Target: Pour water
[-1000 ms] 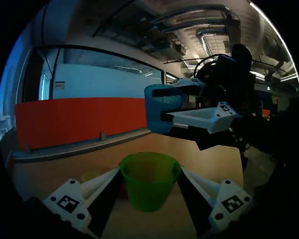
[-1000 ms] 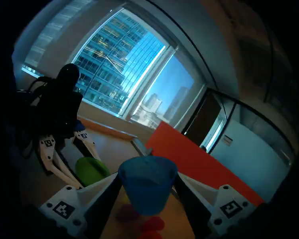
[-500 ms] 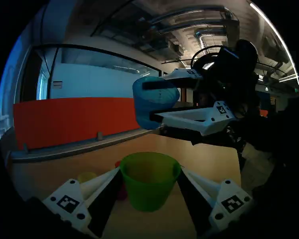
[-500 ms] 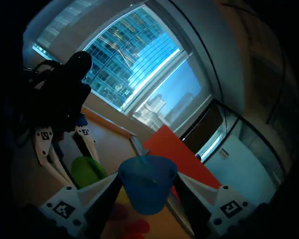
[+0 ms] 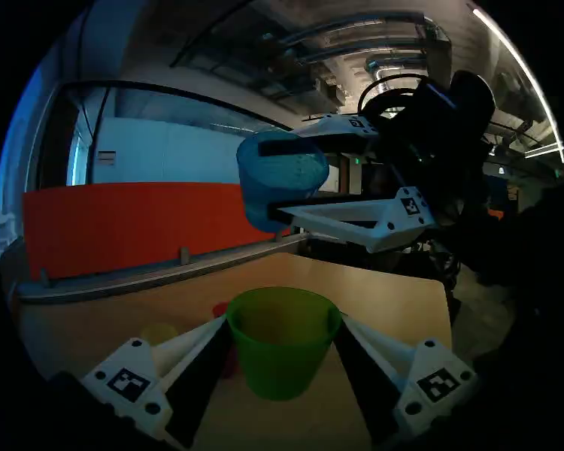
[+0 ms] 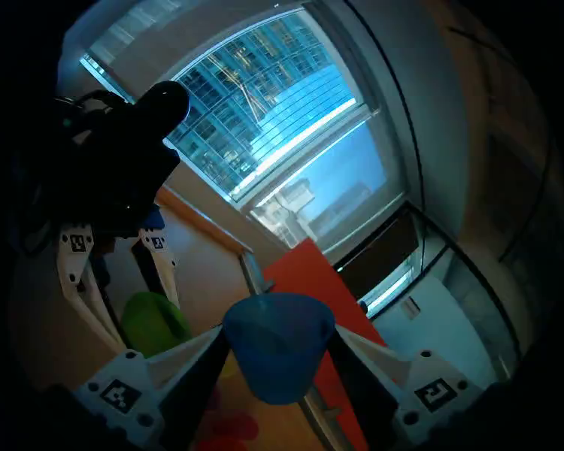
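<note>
**A:** Left gripper view: the left gripper (image 5: 282,322) squeezes the green cup (image 5: 282,357) between both fingers, over the wooden desk (image 5: 391,293).

**B:** And above it, the right gripper (image 5: 276,182) holds the blue cup (image 5: 282,169), tilted!

**A:** Right gripper view: both fingers clamp the blue cup (image 6: 278,361).

**B:** Lower left, the green cup (image 6: 153,323) sits between the left gripper's (image 6: 151,332) fingers.

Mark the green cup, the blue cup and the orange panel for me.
green cup (image 5: 282,361): left gripper view, on its front wall below the rim.
blue cup (image 6: 278,361): right gripper view, on its front wall.
orange panel (image 5: 131,225): left gripper view, on the middle of its face.
</note>
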The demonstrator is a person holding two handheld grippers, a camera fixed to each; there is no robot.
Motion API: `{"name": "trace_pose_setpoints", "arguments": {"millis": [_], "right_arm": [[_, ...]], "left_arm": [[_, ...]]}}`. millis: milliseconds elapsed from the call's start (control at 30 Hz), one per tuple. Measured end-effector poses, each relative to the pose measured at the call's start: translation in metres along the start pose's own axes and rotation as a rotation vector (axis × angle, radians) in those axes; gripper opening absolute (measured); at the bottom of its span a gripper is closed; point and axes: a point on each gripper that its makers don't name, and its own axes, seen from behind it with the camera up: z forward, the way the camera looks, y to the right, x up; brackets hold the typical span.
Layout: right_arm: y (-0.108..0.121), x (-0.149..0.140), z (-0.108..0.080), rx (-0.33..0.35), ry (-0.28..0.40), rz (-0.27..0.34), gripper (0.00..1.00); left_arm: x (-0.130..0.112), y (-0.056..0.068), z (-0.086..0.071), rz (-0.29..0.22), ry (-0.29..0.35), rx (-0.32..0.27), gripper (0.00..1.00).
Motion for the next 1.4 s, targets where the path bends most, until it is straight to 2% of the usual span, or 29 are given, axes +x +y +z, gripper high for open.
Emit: {"name": "trace_pose_setpoints", "arguments": {"millis": [700, 1100, 1400], "right_arm": [[0.013, 0.0, 0.003, -0.029, -0.021, -0.153, 0.9], [0.021, -0.001, 0.0, -0.055, -0.025, -0.2, 0.9], [0.027, -0.001, -0.004, -0.062, -0.02, -0.235, 0.9]], "left_arm": [[0.002, 0.007, 0.006, 0.007, -0.006, -0.019, 0.87], [0.001, 0.009, 0.01, 0.012, -0.011, -0.025, 0.87], [0.003, 0.016, 0.012, 0.018, -0.01, -0.032, 0.87]]}}
